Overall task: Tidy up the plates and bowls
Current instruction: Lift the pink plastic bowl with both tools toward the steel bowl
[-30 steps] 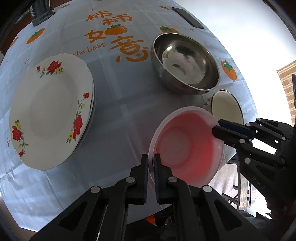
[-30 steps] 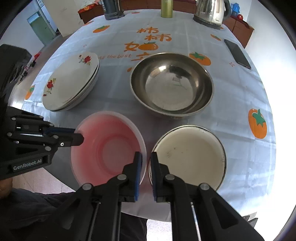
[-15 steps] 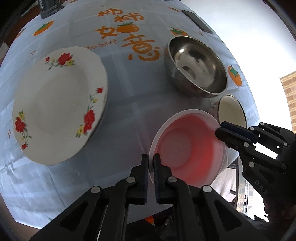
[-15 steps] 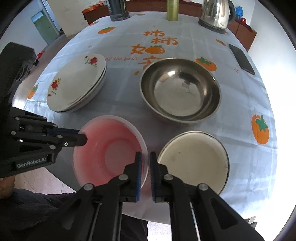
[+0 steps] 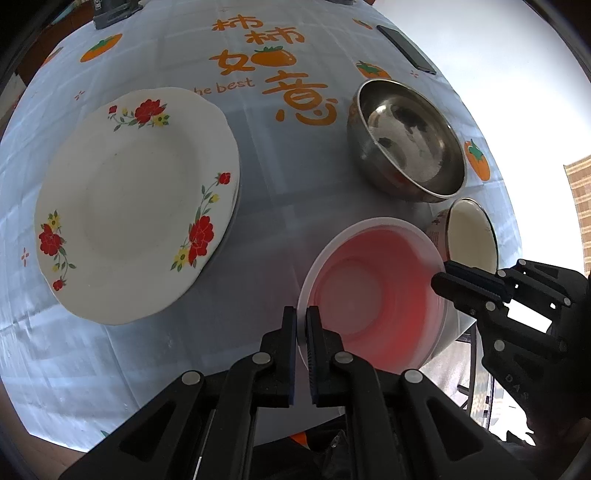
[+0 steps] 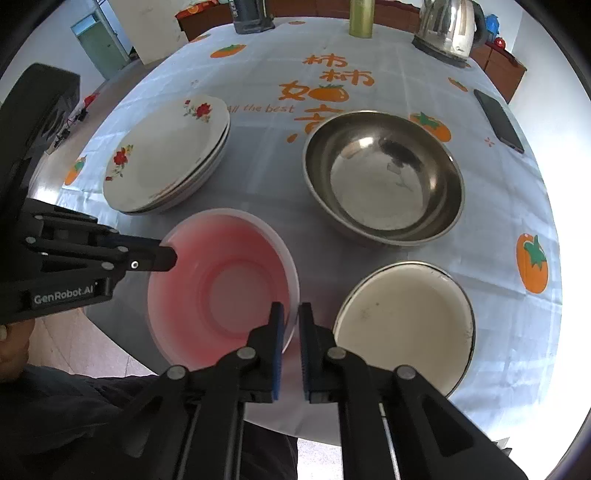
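A translucent pink plastic bowl (image 5: 373, 291) (image 6: 221, 284) is held over the table's near edge by both grippers. My left gripper (image 5: 301, 321) is shut on its left rim. My right gripper (image 6: 290, 317) is shut on its right rim. A large steel bowl (image 6: 384, 177) (image 5: 406, 144) sits beyond it. A white enamel bowl (image 6: 406, 321) (image 5: 471, 232) sits to the right of the pink bowl. A stack of floral white plates (image 5: 136, 199) (image 6: 166, 155) lies to the left.
A black phone (image 6: 498, 120) lies at the far right of the persimmon-print tablecloth (image 6: 266, 74). A steel kettle (image 6: 448, 26), a green bottle (image 6: 362, 16) and a dark container (image 6: 251, 14) stand along the far edge.
Both grippers have carried the pink bowl up and slightly forward, and the table contents appear shifted lower and nearer in both views. Both grips stay the same.
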Motion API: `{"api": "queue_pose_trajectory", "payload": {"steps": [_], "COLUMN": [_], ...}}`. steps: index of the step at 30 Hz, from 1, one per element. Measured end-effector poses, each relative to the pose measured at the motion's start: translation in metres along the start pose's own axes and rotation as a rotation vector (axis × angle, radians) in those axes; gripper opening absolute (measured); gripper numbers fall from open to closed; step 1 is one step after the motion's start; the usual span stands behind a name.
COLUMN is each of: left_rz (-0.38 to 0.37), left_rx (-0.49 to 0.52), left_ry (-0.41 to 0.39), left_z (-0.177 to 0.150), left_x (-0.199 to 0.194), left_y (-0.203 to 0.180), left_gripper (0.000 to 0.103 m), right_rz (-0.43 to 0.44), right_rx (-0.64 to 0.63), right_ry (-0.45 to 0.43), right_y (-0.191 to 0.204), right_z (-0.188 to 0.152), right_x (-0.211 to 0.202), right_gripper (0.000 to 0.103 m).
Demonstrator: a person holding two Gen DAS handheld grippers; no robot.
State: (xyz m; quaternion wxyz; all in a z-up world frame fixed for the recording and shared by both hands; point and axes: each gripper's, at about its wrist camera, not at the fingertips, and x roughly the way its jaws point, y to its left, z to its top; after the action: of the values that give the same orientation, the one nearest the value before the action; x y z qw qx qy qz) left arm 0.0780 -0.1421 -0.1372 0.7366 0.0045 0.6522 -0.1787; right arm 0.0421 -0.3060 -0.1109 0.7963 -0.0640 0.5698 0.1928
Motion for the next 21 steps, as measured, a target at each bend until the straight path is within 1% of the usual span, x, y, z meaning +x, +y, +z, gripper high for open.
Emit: {"api": "queue_pose_trajectory", "payload": {"steps": [12, 21], "left_rz": [-0.003, 0.023], "left_rx": [0.007, 0.025], "left_ry": [-0.023, -0.059], "left_z": [0.002, 0.003], "left_x": [-0.013, -0.024], "left_y": [-0.003, -0.006], "left_gripper": [0.006, 0.006], "right_rz": [0.018, 0.020], "right_rx": [0.023, 0.018], "right_ry": [-0.018, -0.042], "right_y": [-0.005, -0.004], "right_z": [0.005, 0.009], "right_x": [-0.010, -0.019], "right_gripper": [0.007, 0.007]}}
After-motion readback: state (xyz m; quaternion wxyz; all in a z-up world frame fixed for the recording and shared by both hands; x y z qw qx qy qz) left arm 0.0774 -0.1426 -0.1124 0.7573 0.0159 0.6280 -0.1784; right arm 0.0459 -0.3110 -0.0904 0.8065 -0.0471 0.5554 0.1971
